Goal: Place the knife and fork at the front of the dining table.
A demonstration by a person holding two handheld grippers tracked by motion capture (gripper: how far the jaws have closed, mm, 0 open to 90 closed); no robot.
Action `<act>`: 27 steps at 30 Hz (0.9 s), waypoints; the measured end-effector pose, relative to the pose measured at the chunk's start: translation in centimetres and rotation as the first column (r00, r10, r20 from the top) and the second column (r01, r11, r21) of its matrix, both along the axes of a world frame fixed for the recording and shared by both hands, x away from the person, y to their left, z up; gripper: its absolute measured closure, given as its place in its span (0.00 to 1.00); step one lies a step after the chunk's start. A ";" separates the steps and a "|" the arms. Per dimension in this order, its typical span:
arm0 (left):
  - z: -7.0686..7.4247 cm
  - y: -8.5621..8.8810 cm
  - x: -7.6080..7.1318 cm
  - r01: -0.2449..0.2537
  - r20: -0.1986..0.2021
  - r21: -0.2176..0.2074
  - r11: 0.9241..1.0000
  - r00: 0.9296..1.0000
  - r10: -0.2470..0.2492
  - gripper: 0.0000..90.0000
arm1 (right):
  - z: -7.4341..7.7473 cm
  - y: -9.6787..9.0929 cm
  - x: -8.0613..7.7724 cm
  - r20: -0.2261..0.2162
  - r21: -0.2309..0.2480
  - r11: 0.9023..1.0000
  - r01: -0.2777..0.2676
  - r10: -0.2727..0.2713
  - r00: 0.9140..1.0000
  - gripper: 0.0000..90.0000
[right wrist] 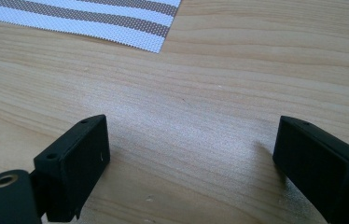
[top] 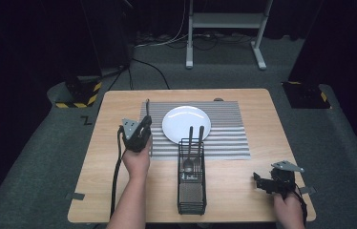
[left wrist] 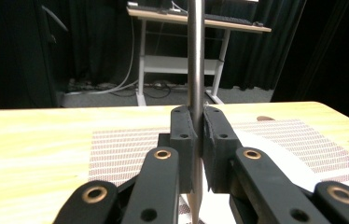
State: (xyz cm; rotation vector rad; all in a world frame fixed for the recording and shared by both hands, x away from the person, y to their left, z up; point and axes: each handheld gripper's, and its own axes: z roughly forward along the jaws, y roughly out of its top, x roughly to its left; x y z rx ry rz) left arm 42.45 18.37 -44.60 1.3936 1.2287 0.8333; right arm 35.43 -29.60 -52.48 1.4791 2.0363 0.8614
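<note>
- Left gripper (top: pixel 141 129): jaws clamped on a thin metal utensil (left wrist: pixel 195 70). The handle rises straight up between the pads; its lower end pokes out just below them. Which kind of utensil it is cannot be told.
- Grip sits low on the shaft, so most of the length stands above the jaws; likely chosen to keep it upright and steady for setting down.
- Just beneath and ahead of these jaws lies the striped placemat (left wrist: pixel 126 149), with the white plate (top: pixel 186 123) close to one side. Judged: the utensil is meant to be laid on the mat beside the plate.
- Wire caddy (top: pixel 192 191) stands on the bare table (top: pixel 243 191) between the two hands, two more utensils (top: pixel 194 155) upright in it, handles up for easy picking.
- Right gripper (top: pixel 269 183): jaws spread wide, nothing between them, bare wood directly under them, mat corner (right wrist: pixel 154 32) well ahead. It appears to be parked off to the side, out of the working hand's way.
</note>
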 end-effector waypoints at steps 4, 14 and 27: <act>-0.5 0.4 0.8 0.002 -0.033 -0.020 1.000 0.999 -0.003 0.93 | 0.0 0.0 0.0 0.000 0.000 1.000 0.000 0.000 1.000 0.12; -1.1 0.8 3.2 0.014 -0.077 -0.054 0.998 0.997 -0.018 0.93 | 0.0 0.0 0.0 0.000 0.000 1.000 0.000 0.000 1.000 0.12; -2.9 1.5 6.9 0.019 -0.144 -0.124 0.992 0.989 -0.037 0.92 | 0.0 0.0 0.0 0.000 0.000 1.000 0.000 0.000 1.000 0.12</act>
